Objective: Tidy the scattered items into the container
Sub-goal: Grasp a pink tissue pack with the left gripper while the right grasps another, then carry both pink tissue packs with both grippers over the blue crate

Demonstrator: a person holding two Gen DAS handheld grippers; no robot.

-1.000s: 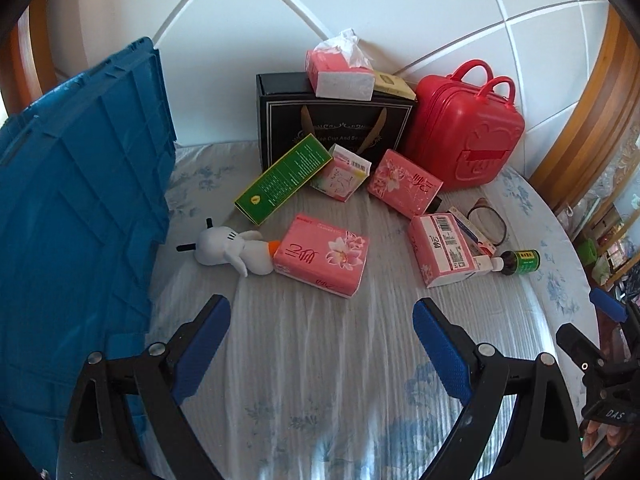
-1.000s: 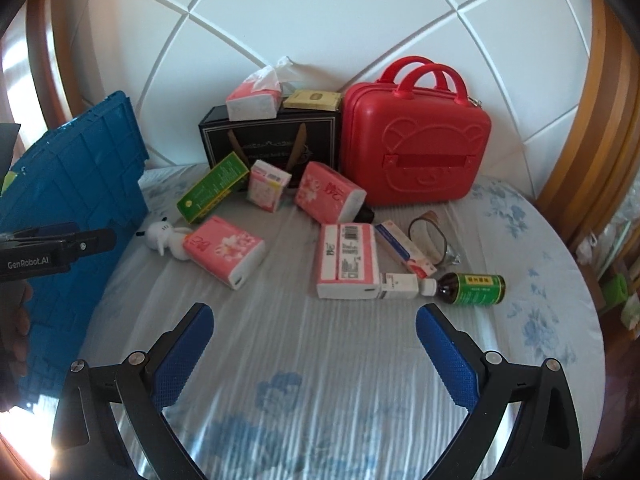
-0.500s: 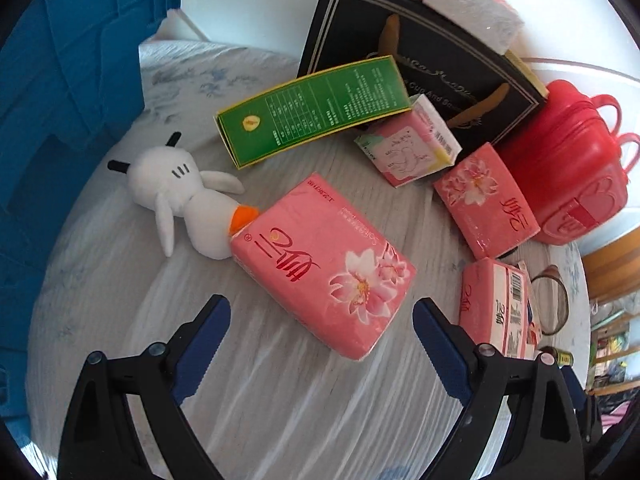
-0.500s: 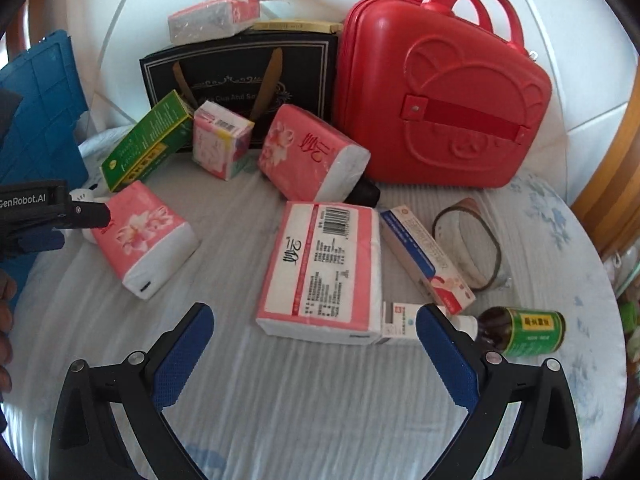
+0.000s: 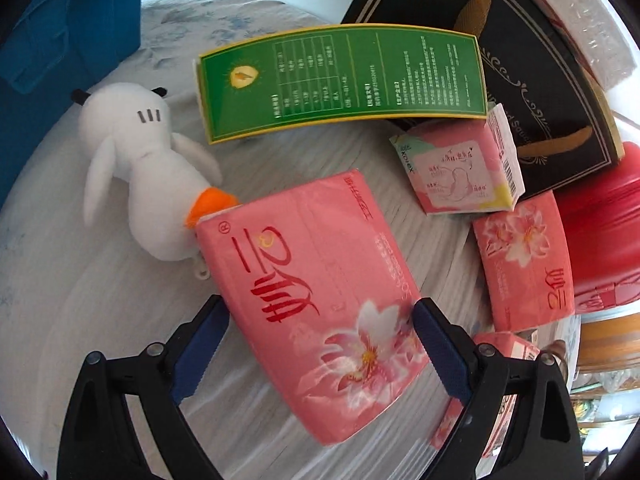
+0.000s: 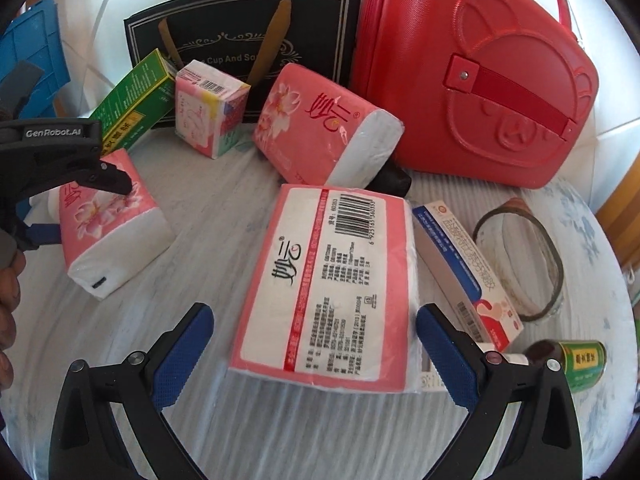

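Both spread wide, holding nothing: left hand-held gripper (image 5: pixel 320 334) straddled glossy tissue pack (image 5: pixel 316 300); right hand-held gripper (image 6: pixel 314 340) straddled barcoded pack (image 6: pixel 332 288); bottle (image 6: pixel 576 362) at 4 o'clock half hidden.

Between the left tool's (image 5: pixel 318 326) blue pads lies a pink tissue pack (image 5: pixel 316 304) printed with white-pink flowers. Beyond it: a white plush duck (image 5: pixel 136 168) with an orange beak, and a green, yellow-edged box (image 5: pixel 340 80).

I see a pink flower-printed tissue pack (image 5: pixel 320 300) lying flat on the bed, its corner touching a white plush duck (image 5: pixel 140 168). Another pack (image 6: pixel 332 284) lies barcode-up; the blue crate (image 5: pixel 52 32) stands left.
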